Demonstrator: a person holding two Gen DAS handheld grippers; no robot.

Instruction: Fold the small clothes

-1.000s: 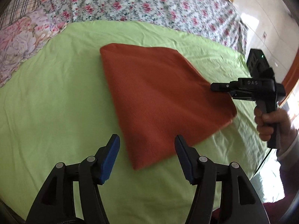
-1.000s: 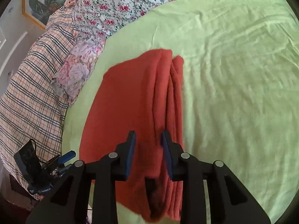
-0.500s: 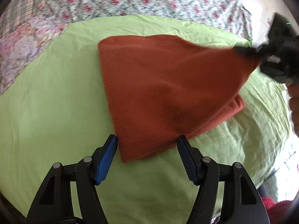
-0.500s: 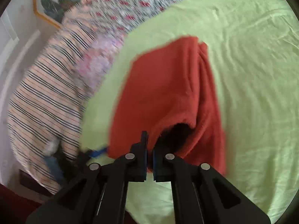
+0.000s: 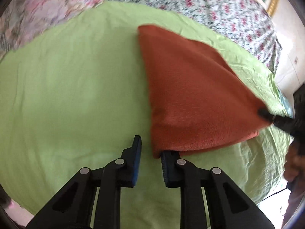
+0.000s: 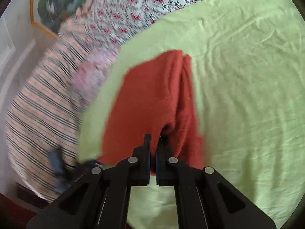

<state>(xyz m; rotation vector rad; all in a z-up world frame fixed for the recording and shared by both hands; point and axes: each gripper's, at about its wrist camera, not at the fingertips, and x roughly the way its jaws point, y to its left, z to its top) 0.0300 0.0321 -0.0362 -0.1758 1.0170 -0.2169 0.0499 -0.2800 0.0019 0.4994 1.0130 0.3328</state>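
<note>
A rust-orange folded garment (image 5: 192, 99) lies on the green sheet (image 5: 72, 87). My left gripper (image 5: 150, 152) is partly open at the garment's near corner; its right finger lies under that corner and the left finger stands clear of the cloth. My right gripper (image 6: 153, 145) is shut on the garment (image 6: 152, 99) and lifts its top layer, with a dark gap under the fold. It also shows in the left wrist view (image 5: 266, 114), pinching the far right corner.
A floral quilt (image 5: 209, 5) and a pink floral pillow (image 5: 38, 19) lie beyond the sheet. A striped plaid cover (image 6: 38, 105) and a framed picture (image 6: 57, 5) are at the left. The sheet's right edge drops off (image 5: 278, 95).
My right gripper closed on the garment's edge and lifted the top layer. My left gripper narrowed and slid left, now at the near corner.
</note>
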